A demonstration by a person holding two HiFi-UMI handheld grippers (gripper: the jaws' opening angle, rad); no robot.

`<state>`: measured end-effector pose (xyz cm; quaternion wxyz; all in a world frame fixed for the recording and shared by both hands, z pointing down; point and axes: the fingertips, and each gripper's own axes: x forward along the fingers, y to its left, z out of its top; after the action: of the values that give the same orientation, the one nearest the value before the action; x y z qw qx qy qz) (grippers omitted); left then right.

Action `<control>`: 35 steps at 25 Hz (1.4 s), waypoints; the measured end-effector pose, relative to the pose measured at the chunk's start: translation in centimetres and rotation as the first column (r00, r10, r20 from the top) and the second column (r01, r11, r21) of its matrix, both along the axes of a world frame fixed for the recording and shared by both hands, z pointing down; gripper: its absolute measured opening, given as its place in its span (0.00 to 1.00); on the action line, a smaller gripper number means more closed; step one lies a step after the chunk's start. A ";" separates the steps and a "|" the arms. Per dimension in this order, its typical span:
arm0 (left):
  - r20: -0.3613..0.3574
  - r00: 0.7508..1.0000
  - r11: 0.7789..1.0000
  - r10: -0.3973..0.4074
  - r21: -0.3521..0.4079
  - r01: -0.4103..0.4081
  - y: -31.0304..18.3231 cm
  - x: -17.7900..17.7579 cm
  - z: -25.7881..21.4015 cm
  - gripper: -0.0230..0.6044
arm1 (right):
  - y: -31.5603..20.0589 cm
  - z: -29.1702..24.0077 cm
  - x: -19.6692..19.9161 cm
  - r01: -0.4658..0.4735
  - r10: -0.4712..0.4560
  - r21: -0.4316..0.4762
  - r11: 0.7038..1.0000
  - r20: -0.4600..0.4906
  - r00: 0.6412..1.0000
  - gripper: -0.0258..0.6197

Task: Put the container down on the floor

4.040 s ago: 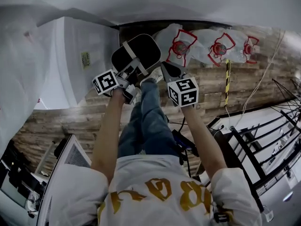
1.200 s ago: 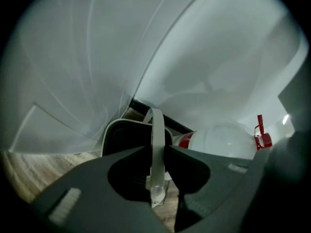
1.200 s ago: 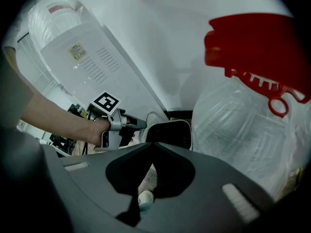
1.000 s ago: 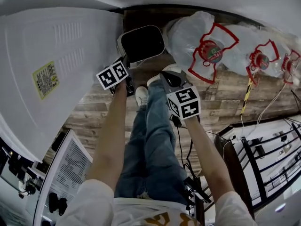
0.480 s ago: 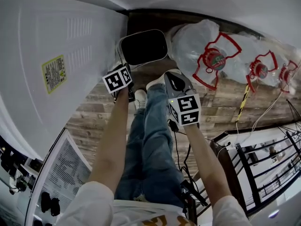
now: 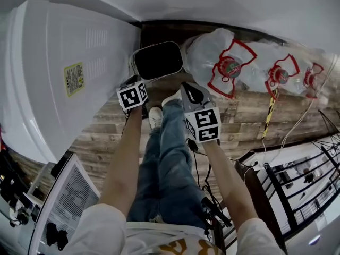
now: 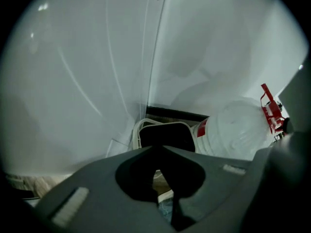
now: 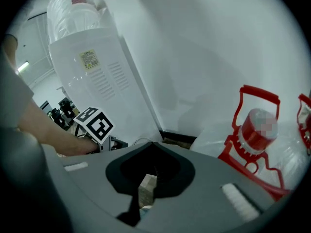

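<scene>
The container point(image 6: 158, 61), a white bin with a dark inside, stands on the wooden floor point(image 6: 103, 134) against the wall, beside a white water dispenser point(image 6: 69, 73). My left gripper point(image 6: 133, 82) hovers just short of its near rim, apart from it, jaws shut on nothing. In the left gripper view the container point(image 7: 163, 135) shows beyond the closed left gripper point(image 7: 156, 148). My right gripper point(image 6: 188, 88) hangs to the container's right, above the person's shoe, also shut and empty. The right gripper point(image 8: 154, 144) in its own view has its jaws together.
Several large water bottles point(image 6: 223, 62) with red handles lie along the wall to the right of the container, seen close in the right gripper view as a bottle point(image 8: 257, 130). The person's legs point(image 6: 170, 153) stand just behind. A black rack point(image 6: 297, 185) is at the right.
Four seconds ago the container was up between the two grippers. Now it rests on the floor and both grippers have drawn back a little from it.
</scene>
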<state>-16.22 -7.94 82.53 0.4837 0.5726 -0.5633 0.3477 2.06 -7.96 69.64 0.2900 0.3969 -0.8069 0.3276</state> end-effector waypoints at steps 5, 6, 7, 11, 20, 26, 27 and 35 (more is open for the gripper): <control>-0.011 0.998 0.998 0.062 0.031 -0.062 -0.1 1.4 -4.6 0.04 | -0.3 -3.2 0.3 -0.015 0.015 -0.010 1.000 0.017 1.000 0.08; -0.023 0.998 0.997 0.065 0.040 -0.064 -0.2 1.8 -5.8 0.04 | -0.3 -4.1 0.3 -0.031 0.032 -0.011 0.999 0.040 0.999 0.08; -0.036 0.997 0.997 0.063 0.053 -0.061 -0.4 2.0 -7.1 0.04 | -0.3 -5.2 0.2 -0.038 0.038 -0.003 0.999 0.050 0.998 0.08; -0.001 0.990 0.976 0.142 0.168 -0.140 -1.8 2.5 -13.2 0.04 | -0.6 -9.3 0.2 -0.020 0.019 0.045 0.999 0.017 1.000 0.08; -0.050 0.973 0.927 0.226 0.319 -0.199 -2.8 3.6 -24.4 0.04 | -0.6 -18.5 1.6 -0.071 0.068 0.108 0.992 0.033 0.997 0.08; -0.112 0.975 0.919 0.191 0.368 -0.138 -1.1 3.5 -30.0 0.04 | -0.2 -24.4 1.3 -0.053 0.057 0.190 0.980 -0.013 0.998 0.08; -0.122 0.974 0.916 0.191 0.378 -0.132 -0.7 3.5 -30.9 0.04 | -0.1 -25.2 1.3 -0.055 0.061 0.206 0.977 -0.023 0.998 0.08; -0.115 0.960 0.831 0.257 0.533 -0.159 0.3 2.9 -40.9 0.04 | 0.5 -32.5 0.7 -0.154 0.163 0.310 0.938 -0.001 0.987 0.08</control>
<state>-13.36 -7.63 41.66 0.3201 0.7688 -0.5235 0.1800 2.80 -7.43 37.16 0.2079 0.5054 -0.8096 0.2144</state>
